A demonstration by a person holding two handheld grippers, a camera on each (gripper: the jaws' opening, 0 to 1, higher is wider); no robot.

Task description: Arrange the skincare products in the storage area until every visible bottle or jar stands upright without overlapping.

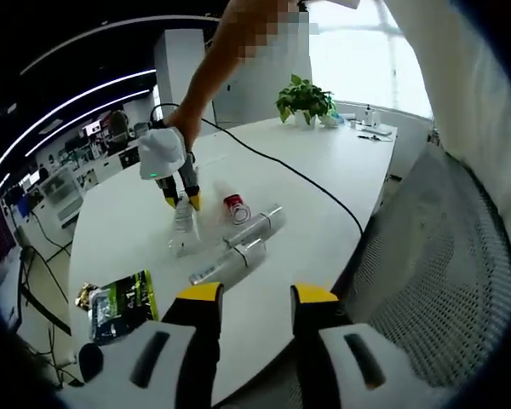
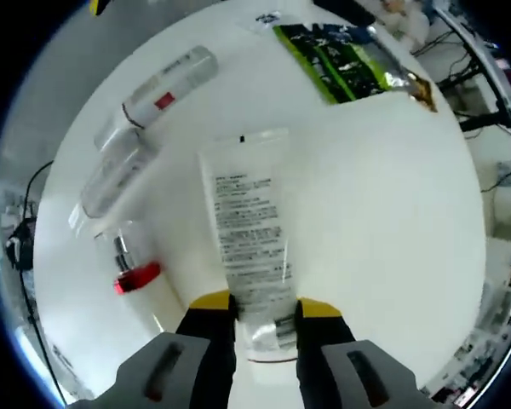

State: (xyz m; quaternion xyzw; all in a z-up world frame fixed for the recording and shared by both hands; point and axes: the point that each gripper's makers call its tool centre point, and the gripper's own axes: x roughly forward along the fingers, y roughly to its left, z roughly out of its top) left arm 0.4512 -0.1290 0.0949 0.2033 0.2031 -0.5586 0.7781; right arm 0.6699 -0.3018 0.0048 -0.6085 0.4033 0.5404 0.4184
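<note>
The white squeeze tube (image 2: 249, 247) lies on the white table (image 2: 392, 221) with its cap end between the jaws of the right gripper (image 2: 264, 308). The yellow-tipped jaws stand narrow, one against each side of the tube near the cap, so the right gripper appears to hold the tube. In the left gripper view the same tube (image 1: 184, 228) shows near mid-table, under the right gripper (image 1: 181, 203), which a person's hand carries from above. The tube is white and slightly translucent, with a block of small dark print down its body and a flat crimped far end. It is not yet upright.

Progress, judged from how things lie: little is done. Two clear cylindrical bottles (image 2: 145, 119) lie on their sides, just beside each other, one with a small red mark on its label. In the left gripper view these two bottles (image 1: 243, 243) lie end to side, close enough that they may touch; I cannot tell. A small clear bottle with a red cap (image 2: 132, 268) also lies flat beside the tube. No product stands. All four remain to be set on end, apart from one another.

The left gripper (image 1: 254, 298) hangs over the near table edge, jaws wide apart, holding nothing.

A green foil packet (image 2: 345, 60) lies flat, well apart from the bottles. A black cable (image 1: 289, 170) runs across the table, and a potted plant (image 1: 305, 98) stands at the far edge.
</note>
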